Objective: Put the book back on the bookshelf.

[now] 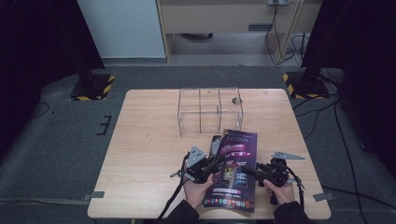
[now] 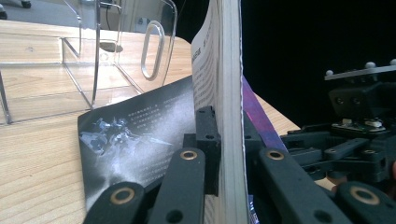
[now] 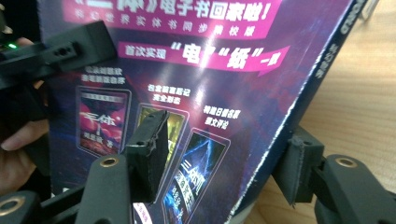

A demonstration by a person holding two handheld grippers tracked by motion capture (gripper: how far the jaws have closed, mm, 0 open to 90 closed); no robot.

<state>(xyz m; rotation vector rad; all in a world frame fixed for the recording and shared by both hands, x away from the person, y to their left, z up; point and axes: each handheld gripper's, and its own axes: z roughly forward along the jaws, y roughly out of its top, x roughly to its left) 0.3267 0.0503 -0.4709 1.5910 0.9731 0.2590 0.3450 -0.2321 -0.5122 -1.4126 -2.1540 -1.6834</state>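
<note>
A purple magazine lies on the worktop between both tongs, left apparently gripping it, right at its edge; clear organiser behind.

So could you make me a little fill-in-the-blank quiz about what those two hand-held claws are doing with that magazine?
1. The left gripper is clamped on a stack of the magazine's ____.
2. Behind the magazine on the wooden table stands a clear ____ divided into compartments.
3. The right gripper has one jaw over the purple cover and the other past its ____.
4. The cover facing up is mostly ____ in colour.

Missing words: pages; box; edge; purple
</note>
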